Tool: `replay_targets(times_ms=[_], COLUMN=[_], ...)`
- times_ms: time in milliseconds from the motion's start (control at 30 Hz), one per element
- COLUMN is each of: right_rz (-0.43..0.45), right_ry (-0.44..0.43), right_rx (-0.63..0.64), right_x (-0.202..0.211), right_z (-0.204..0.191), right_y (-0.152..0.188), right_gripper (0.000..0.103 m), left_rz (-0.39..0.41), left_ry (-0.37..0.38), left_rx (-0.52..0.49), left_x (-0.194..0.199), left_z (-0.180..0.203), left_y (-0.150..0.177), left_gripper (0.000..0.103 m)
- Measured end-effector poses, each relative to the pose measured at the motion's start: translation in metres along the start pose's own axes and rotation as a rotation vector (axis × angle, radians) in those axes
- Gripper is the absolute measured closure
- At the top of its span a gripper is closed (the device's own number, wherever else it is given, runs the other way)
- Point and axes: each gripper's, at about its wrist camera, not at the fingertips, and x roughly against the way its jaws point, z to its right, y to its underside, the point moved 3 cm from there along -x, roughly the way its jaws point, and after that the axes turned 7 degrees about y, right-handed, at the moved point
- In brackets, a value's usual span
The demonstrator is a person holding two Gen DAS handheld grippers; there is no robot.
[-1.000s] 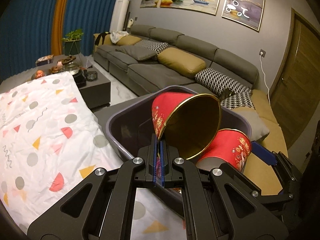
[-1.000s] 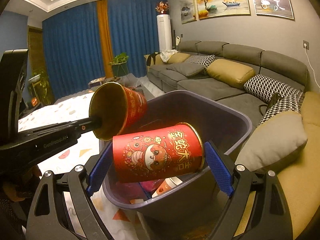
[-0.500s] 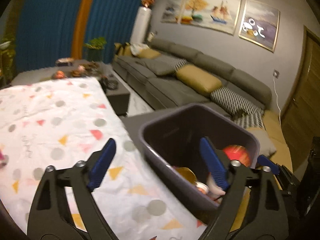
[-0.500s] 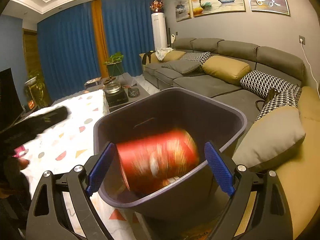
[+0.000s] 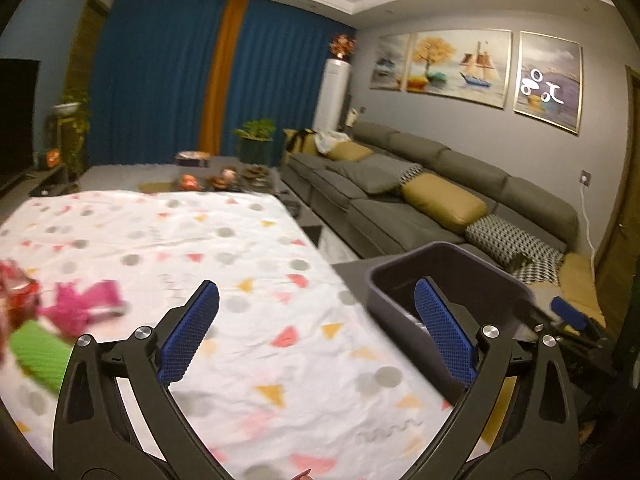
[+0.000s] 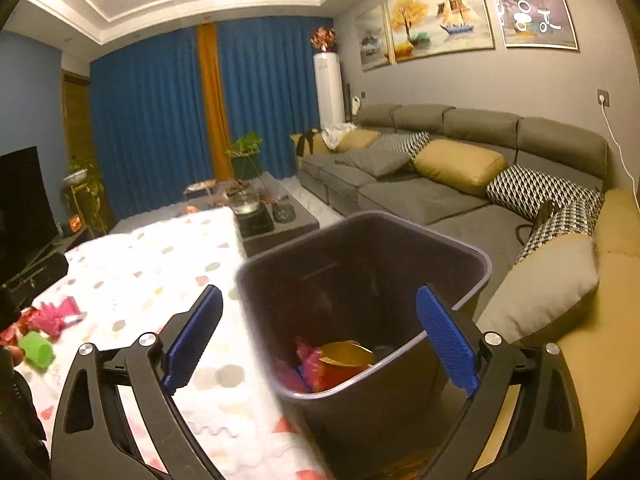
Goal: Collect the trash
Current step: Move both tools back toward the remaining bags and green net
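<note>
Inside the dark bin, a red cup among wrappers; above its rim, right gripper spread wide, empty; left of the bin, left gripper equally agape over the tablecloth, pink wrapper farther left.

Pink wrapper and green item — motion-blurred, unidentifiable.

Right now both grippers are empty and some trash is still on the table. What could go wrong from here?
1. The bin stands right against the table edge; a gripper swinging back could knock it.
2. The pink wrapper and green cup lie close together, so the left gripper may push one aside while taking the other.
3. The tablecloth is wrinkled and could get pinched.
</note>
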Motion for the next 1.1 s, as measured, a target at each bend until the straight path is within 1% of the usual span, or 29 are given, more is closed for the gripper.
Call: replay_targets(times_ms=[167, 267, 367, 500, 700, 800, 833, 933, 1100], right_rz=[0.026, 0.037, 0.037, 0.032, 0.042, 0.032, 0.030, 0.033, 0.027], right_ry=[-0.058, -0.087, -0.128, -0.196, -0.276, -0.320, -0.336, -0.369, -0.409], right_rx=[-0.009, -0.002, 0.002, 0.034, 0.084, 0.099, 0.105, 0.131, 0.168], right_x=[0.023, 0.034, 0.042, 0.055, 0.069, 0.071, 0.072, 0.076, 0.080], right_z=[-0.026, -0.044, -0.062, -0.097, -0.141, -0.164, -0.174, -0.198, -0.235], right_y=[0.002, 0.005, 0.008, 0.017, 0.025, 0.031, 0.033, 0.037, 0.045], right_gripper=[0.008, 0.008, 0.008, 0.008, 0.008, 0.009, 0.009, 0.009, 0.009], left_rz=[0.032, 0.044, 0.049, 0.065, 0.087, 0.095, 0.099, 0.113, 0.094], left_ry=[-0.082, -0.146, -0.183, -0.245, -0.383, -0.431, -0.459, -0.523, -0.561], left_rx=[0.022, 0.033, 0.054, 0.075, 0.102, 0.129, 0.135, 0.130, 0.140], left_x=[0.037, 0.058, 0.078, 0.100, 0.147, 0.166, 0.174, 0.192, 0.205], left_z=[-0.029, -0.050, -0.070, -0.095, -0.150, -0.176, -0.186, -0.208, -0.240], left_y=[0.001, 0.003, 0.007, 0.013, 0.028, 0.035, 0.037, 0.042, 0.048], left_gripper=[0.006, 0.006, 0.006, 0.006, 0.006, 0.006, 0.006, 0.006, 0.006])
